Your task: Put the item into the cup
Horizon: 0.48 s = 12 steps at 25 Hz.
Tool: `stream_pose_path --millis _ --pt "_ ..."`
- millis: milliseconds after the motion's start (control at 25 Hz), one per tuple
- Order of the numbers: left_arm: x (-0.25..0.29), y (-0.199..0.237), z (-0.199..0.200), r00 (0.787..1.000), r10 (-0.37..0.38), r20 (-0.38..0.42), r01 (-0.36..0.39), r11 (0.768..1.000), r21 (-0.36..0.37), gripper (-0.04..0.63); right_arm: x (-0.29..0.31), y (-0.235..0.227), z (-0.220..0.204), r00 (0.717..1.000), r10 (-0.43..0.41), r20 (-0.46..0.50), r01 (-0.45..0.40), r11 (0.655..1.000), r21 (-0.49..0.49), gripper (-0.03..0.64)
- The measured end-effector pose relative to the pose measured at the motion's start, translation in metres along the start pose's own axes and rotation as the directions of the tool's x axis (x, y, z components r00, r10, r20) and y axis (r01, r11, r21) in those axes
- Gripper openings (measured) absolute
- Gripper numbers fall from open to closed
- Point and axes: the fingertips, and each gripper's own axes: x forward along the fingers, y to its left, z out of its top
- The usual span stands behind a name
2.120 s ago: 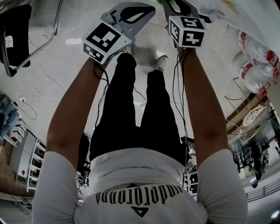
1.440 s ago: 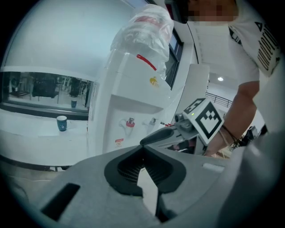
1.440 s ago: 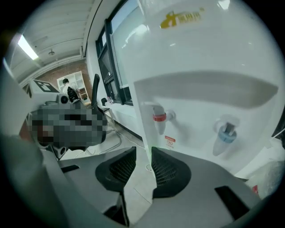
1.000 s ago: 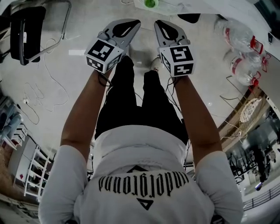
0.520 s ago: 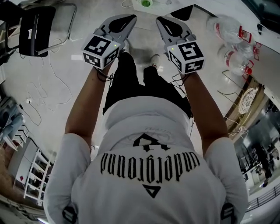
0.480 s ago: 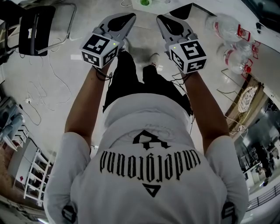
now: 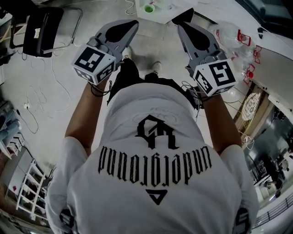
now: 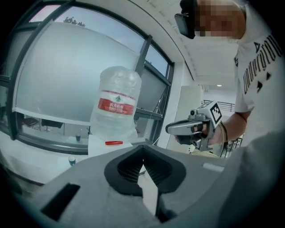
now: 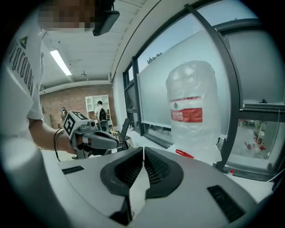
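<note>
Grey plastic on both tools: left gripper (image 7: pixel 132 23) sits upper left-centre of head view, right gripper (image 7: pixel 181 26) upper right-centre, each w/ its marker cube at the end nearer me. The two are side by side, apart, not touching.

Left jaws: pressed together at the tips per left gripper view, nothing btwn the pads.
Right jaws: pressed together likewise per right gripper view, nothing btwn the pads.

Green-rimmed cup (image 7: pixel 149 8): small, at top edge of head view near centre, on a white tabletop (image 7: pixel 176 4). In frame it lies btwn my two jaw tips and above them, clear of both. As for the item, I can't identify it in any view; neither of my jaws holds anything.

Left gripper view: large clear water bottle (image 8: pixel 116 102) w/ red label, upright, centre-left, in front of a window (image 8: pixel 53 80). Red pen-like object (image 8: pixel 113 143) just below it. Right gripper shows right of centre.

Right gripper view: similar bottle right of centre, left gripper at left.

Head view, other: black chair (image 7: pixel 39 27) upper left on pale floor (image 7: pixel 50 105); clear bottles (image 7: pixel 231 34) w/ red fittings upper right; white shirt (image 7: pixel 155 183) w/ black print fills lower frame.
</note>
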Motion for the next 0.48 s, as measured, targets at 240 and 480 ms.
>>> stream_pose_path --millis 240,480 --pt "-0.03 -0.022 0.048 0.998 0.024 0.066 -0.026 1.0 0.015 0.014 -0.038 0.002 0.028 0.999 0.008 0.034 -0.007 1.0 -0.031 0.021" --pt "-0.048 -0.039 0.08 0.995 0.028 0.095 -0.029 1.0 0.012 0.014 -0.066 0.005 0.044 0.998 -0.001 0.063 0.004 0.998 -0.057 0.021"
